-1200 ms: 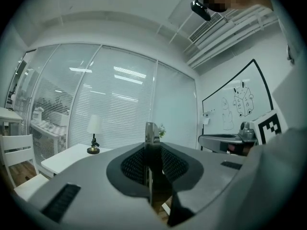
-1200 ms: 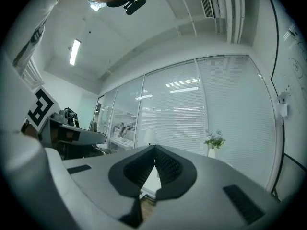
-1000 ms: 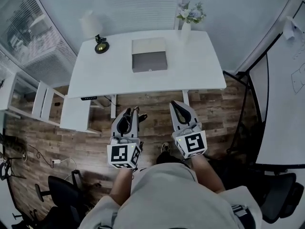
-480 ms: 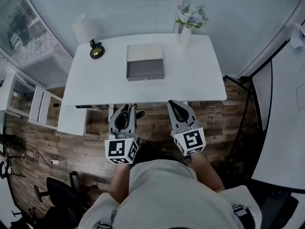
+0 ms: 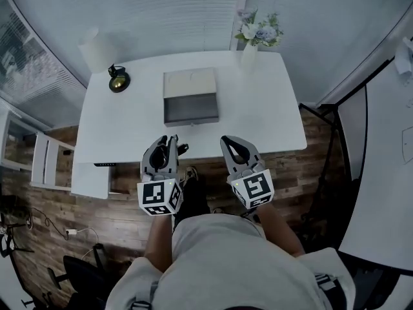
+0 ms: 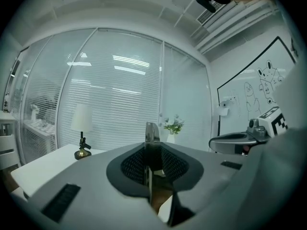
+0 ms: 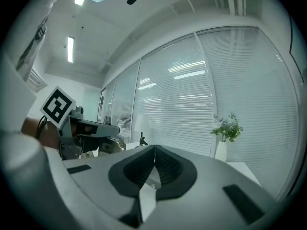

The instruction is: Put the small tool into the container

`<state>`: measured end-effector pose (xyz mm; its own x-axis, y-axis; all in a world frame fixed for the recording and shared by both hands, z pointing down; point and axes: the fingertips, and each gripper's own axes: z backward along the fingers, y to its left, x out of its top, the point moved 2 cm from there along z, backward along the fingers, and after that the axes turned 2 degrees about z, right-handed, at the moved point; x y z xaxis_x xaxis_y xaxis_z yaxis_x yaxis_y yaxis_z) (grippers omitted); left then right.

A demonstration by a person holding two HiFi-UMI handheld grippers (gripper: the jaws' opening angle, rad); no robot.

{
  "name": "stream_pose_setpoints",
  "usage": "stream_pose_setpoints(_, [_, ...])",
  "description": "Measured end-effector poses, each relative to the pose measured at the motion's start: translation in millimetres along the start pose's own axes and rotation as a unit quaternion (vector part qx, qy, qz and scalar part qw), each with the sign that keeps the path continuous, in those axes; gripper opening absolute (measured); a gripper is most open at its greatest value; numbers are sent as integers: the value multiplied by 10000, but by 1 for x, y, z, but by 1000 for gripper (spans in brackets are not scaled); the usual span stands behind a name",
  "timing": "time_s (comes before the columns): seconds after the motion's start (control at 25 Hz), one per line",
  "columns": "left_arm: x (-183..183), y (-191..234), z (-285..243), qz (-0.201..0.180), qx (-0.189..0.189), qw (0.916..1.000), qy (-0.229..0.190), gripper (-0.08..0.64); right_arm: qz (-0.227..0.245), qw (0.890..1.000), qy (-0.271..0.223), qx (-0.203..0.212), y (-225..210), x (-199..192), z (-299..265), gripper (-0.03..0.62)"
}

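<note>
At the near edge of a smooth white desk [image 5: 264,115], the left gripper [image 5: 169,141] was clamped on the small tool [image 6: 152,131], well short of the container [image 5: 190,97].

The tool was a thin, flat strip with a metallic sheen, standing upright between the ribbed dark pads [image 6: 132,164] of the moulded grey jaws. The right gripper [image 5: 230,141] was closed on nothing, its jaws meeting in one seam. The container, a flat rectangular box with a pale upper half and a dark grey lower half, sat mid-desk. A lamp [image 5: 118,81] with a round brass-coloured base stood at the far left, and a slim white vase [image 5: 249,55] of flowers stood at the back. Below lay a rough wood-plank floor [image 5: 116,212].
</note>
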<state>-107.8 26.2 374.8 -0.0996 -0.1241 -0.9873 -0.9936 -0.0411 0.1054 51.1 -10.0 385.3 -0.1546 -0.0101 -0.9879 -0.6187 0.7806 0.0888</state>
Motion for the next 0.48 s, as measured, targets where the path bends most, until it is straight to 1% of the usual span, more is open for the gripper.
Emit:
stream_pose_setpoints(0.08, [3,11,-23,6,-46,10000,24,77,-27,10000,29,9,-10,2,-23,25])
stream_pose_setpoints(0.24, [7,29,-68,-103,-199,9997,129,77,7,9999,132,41,-27,7,-68,25])
stream_pose_setpoints(0.48, [3,51,-125,-260,-468,9975,468,77,-37,9995,301,-13,-47,6,-118,25])
